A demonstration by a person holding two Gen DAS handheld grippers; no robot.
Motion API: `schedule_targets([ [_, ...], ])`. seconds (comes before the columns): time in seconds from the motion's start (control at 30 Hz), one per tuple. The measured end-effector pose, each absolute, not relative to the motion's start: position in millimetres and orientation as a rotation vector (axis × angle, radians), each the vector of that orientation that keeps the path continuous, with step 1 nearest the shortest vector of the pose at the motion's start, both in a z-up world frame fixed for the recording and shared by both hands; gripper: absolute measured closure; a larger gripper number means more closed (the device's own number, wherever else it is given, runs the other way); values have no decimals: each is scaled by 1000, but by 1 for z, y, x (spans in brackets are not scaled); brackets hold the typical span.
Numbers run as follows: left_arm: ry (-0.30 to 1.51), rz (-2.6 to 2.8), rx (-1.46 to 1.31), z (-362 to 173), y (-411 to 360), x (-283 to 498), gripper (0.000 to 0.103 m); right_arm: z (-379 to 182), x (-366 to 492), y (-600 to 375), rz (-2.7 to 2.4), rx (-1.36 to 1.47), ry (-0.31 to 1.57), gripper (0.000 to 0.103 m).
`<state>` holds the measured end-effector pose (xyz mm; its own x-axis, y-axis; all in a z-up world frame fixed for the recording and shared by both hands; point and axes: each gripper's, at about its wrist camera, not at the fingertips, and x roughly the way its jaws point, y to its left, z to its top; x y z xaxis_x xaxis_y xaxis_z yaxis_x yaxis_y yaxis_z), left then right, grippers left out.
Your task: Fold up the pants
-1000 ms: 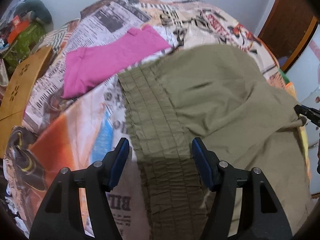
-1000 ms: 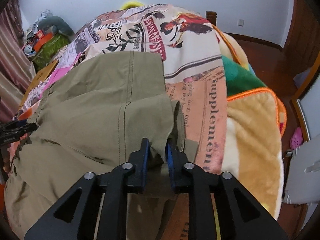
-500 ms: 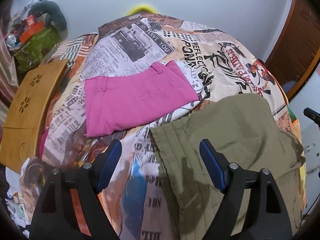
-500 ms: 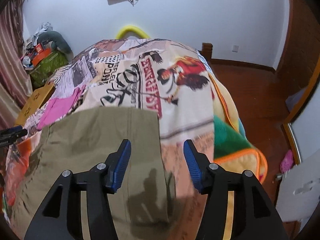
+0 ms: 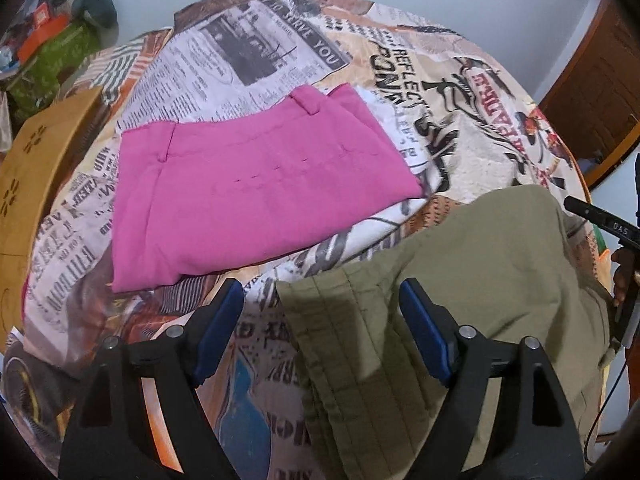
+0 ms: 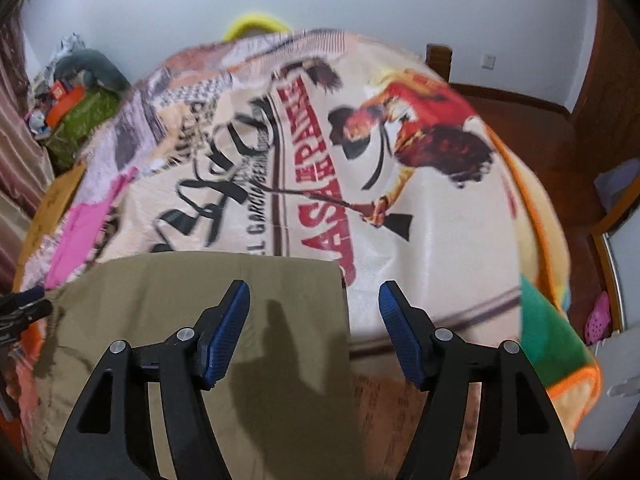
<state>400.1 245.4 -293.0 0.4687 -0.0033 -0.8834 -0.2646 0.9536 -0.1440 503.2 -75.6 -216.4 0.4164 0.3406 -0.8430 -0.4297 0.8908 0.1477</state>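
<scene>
Both tools stand with their jaws wide apart and nothing pinched between them. On the left tool (image 5: 322,330) the gap frames the ribbed waistband edge of the olive pants (image 5: 460,280), which lie below untouched. The right tool (image 6: 314,328) has just been opening, and the far corner of the pants (image 6: 240,320) lies loose beneath its jaws.

Much is cut off or unclear. Fisheye edges trim the pants on the near side in both views, so their full outline and how many layers lie stacked cannot be told. The right wrist view is smeared by blur, and the print on the bedspread (image 6: 400,240) there reads only in part. At the right edge of the left wrist view, a dark piece of the other tool and a bit of a hand (image 5: 622,276) poke in, mostly out of frame.

The pants lie on the bed as a flat olive block, waistband at the left with rows of gathered stitching, the far edge straight, a few soft creases toward the right side. Just beyond them, apart, lie folded pink pants (image 5: 256,196) on the same bedspread (image 5: 440,92).
</scene>
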Motion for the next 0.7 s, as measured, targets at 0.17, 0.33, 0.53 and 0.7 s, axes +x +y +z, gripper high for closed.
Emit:
schedule_targets([
  [0.17,1080,158,-312,-306,248,404,23,-241,515,-72,523,-63,1081,40],
  [0.33,1068,151,-274,-307,239,407,34,-240,512,-74,569,-5,1063,71],
  [0.53,1059,188,-135,-304,221,409,43,-232,503,-62,516,-104,985,98],
  [0.7,1051,192,-138,-296,226,408,47,-200,497,-67,507,-92,868,99],
])
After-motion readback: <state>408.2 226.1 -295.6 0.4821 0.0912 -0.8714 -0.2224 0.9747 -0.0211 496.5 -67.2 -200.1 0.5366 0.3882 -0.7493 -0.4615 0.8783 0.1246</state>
